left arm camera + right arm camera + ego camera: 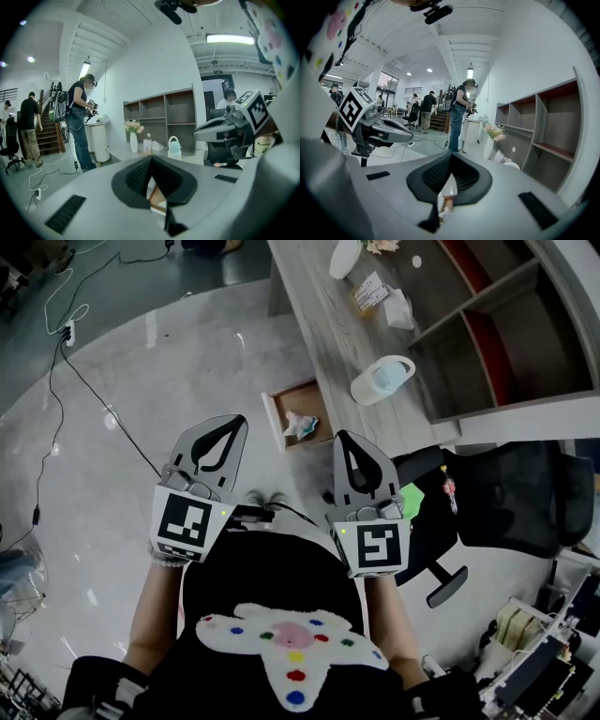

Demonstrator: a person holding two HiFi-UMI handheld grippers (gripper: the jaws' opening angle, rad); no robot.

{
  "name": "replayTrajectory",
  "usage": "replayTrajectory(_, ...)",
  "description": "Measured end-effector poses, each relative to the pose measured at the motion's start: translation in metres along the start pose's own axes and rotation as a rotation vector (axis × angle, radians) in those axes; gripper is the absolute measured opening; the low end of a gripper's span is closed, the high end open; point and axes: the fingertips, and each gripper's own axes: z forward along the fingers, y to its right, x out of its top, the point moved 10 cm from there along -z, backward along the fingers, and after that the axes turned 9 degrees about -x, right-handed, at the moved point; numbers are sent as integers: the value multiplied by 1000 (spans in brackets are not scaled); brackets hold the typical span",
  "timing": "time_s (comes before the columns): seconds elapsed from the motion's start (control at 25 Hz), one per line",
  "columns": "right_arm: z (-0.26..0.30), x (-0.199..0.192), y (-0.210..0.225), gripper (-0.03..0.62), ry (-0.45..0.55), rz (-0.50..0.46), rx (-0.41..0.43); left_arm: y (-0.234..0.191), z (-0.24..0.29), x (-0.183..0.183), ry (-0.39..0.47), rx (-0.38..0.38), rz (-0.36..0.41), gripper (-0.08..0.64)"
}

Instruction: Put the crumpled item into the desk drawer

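The grey wood-grain bench (328, 343) runs along the upper right, with a black mesh chair (506, 493) at its near end. The left gripper (240, 421) and right gripper (343, 436) are held level before the person, short of the bench and touching nothing. Each gripper's own view shows its ribbed fingers (138, 176) (436, 176) closed tip to tip with nothing between them. The drawer (275, 423) stands pulled out of the bench's front. The crumpled item (298, 425), white and pale blue, lies inside it. A pale watering can (380, 381) stands on the bench. Print on a packet (370, 293) further along is too small to read.
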Motion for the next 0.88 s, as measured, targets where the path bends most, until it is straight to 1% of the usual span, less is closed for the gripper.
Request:
replayTrajectory(0.36,-3,0,-1,5,-13,-10,10,3,5,3,8,-16,3,11)
replayTrajectory(0.88,-6,-1,-2,5,-11,-17,16,7,2,-2,-7,-24,-2,11)
